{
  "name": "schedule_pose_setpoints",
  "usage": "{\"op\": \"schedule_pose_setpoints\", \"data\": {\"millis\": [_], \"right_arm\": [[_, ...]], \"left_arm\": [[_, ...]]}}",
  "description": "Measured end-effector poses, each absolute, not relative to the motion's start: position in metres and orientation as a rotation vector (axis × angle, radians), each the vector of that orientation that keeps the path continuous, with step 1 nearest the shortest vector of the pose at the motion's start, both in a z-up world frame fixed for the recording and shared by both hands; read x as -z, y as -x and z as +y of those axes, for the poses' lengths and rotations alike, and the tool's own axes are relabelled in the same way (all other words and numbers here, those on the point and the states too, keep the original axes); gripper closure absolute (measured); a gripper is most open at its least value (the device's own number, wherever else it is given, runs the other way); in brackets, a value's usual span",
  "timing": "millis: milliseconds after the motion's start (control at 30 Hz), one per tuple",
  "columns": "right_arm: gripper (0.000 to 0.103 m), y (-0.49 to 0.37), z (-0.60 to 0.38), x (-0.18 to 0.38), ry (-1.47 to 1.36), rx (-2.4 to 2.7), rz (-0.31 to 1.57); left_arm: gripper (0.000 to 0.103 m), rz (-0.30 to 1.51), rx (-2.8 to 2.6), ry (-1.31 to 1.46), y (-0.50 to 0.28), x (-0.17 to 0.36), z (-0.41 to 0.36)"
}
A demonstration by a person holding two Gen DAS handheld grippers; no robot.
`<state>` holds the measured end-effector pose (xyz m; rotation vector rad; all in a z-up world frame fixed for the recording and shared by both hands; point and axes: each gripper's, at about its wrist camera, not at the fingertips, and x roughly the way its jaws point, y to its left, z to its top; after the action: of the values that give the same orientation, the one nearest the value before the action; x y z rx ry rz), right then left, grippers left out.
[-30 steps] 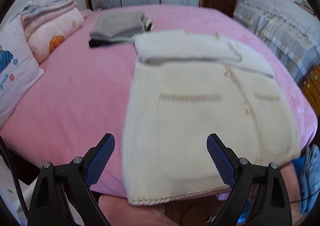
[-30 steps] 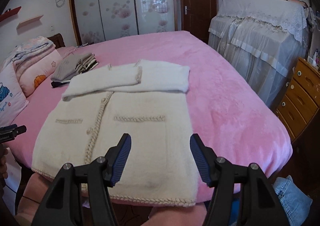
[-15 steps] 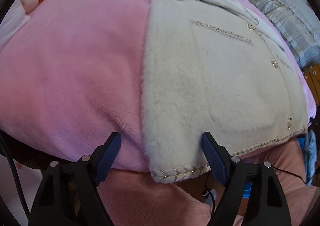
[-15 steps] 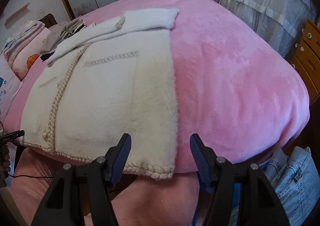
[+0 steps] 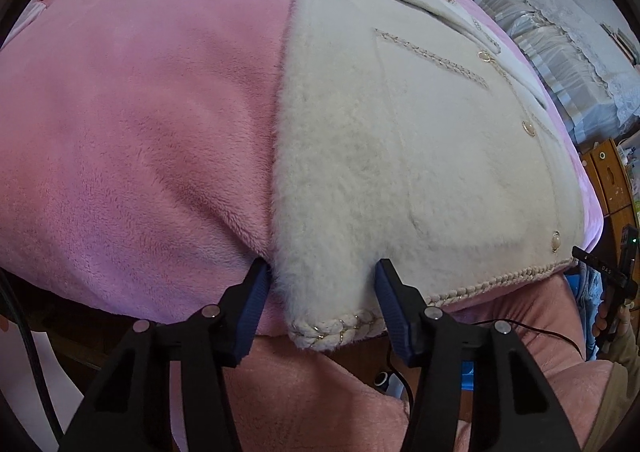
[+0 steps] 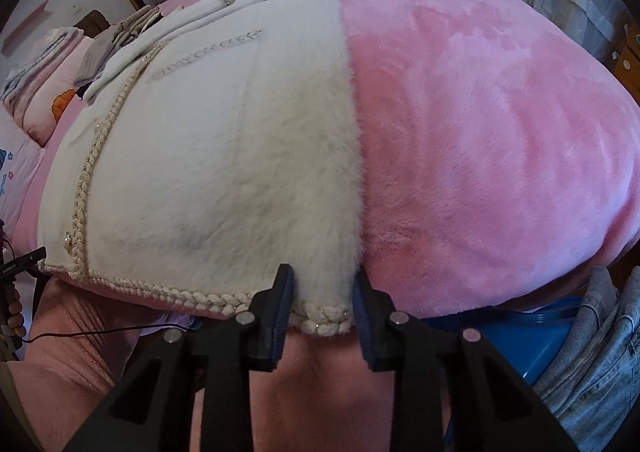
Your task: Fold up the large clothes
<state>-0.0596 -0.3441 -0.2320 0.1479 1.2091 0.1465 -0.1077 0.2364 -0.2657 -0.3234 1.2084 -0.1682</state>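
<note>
Both tools had dropped to the bed edge, the left gripper [image 5: 320, 292] and right gripper [image 6: 322, 294] just closing, jaws half-shut, around the hem corners of the fluffy cream braid-trimmed cardigan [image 5: 400, 156] lying flat on the pink plush blanket [image 5: 140, 112], where a pinch catching pile alone, or blanket too, could spoil the fold.

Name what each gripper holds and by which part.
Both have just been closing on the cream cardigan: left gripper pinches its left hem corner, right gripper its right hem corner, at the braided trim.
</note>
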Motion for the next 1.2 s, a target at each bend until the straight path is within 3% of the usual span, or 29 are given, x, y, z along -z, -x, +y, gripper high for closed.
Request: {"op": "schedule_pose_setpoints", "data": {"millis": [200, 367, 400, 533, 867, 967, 1000, 1200], "right_arm": [[0.074, 0.058, -0.342, 0.234, -0.135, -0.141, 1.206], [0.081, 0.058, -0.334, 0.232, -0.092, -0.127, 1.208], [0.087, 0.059, -0.330, 0.230, -0.064, -0.121, 1.205], [0.093, 0.063, -0.317, 0.206, -0.003, -0.127, 1.153], [0.094, 0.027, -0.330, 0.109, -0.151, -0.229, 0.965], [0.095, -0.012, -0.324, 0.081, -0.160, -0.255, 0.923], [0.103, -0.027, -0.321, 0.073, -0.161, -0.262, 0.907], [0.103, -0.139, -0.327, 0.026, -0.143, -0.177, 0.771]], "left_arm": [[0.050, 1.238, 0.150, 0.287, 0.100, 0.265, 0.226], [0.087, 1.300, 0.092, 0.176, 0.094, 0.258, 0.206], [0.087, 1.306, 0.083, 0.145, 0.094, 0.254, 0.201], [0.094, 1.293, 0.079, 0.190, 0.092, 0.232, 0.195], [0.094, 1.124, 0.112, 0.588, 0.050, 0.153, 0.225], [0.094, 1.099, 0.097, 0.639, 0.017, 0.135, 0.228], [0.094, 1.091, 0.090, 0.647, 0.005, 0.130, 0.227], [0.094, 1.097, 0.050, 0.667, -0.099, 0.118, 0.229]]}}
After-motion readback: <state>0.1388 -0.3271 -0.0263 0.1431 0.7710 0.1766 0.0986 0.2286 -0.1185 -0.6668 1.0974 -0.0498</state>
